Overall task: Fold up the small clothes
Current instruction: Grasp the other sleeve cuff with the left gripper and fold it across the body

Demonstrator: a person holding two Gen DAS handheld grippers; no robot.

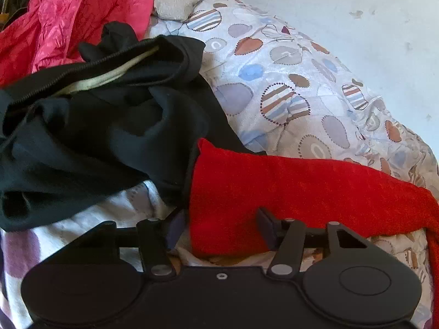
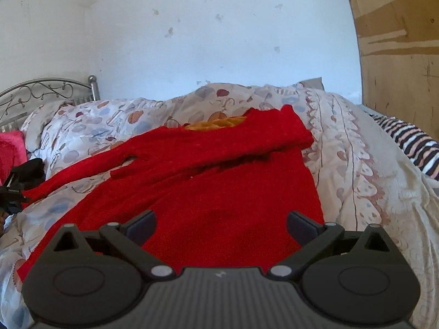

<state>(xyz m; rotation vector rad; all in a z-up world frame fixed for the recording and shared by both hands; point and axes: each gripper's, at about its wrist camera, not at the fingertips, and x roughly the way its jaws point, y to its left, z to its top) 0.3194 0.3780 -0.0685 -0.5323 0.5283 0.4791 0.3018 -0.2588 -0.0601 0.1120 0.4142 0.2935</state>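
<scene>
So the red sweater (image 2: 219, 186) is spread out on the patterned duvet (image 2: 356, 164), body lying flat, with 1 sleeve folded across the chest toward 2 o'clock and the other sleeve trailing off toward 9 o'clock. There's a bit of yellow fabric (image 2: 216, 122) peeking out at the neckline around 12.

The right gripper (image 2: 221, 226) hangs over the bottom hem with its jaws spread wide, nothing pinched.

In the left wrist view, the left gripper (image 1: 219, 226) has the cuff end of the red sleeve (image 1: 274, 192) sitting between its fingers. The jaws are about halfway in, but I honestly can't tell if the pads are actually squeezing the cloth.

A black garment (image 1: 96, 123) is heaped at 9 to 10 o'clock, touching the cuff, with pink clothing (image 1: 82, 13) behind it at 11.
</scene>
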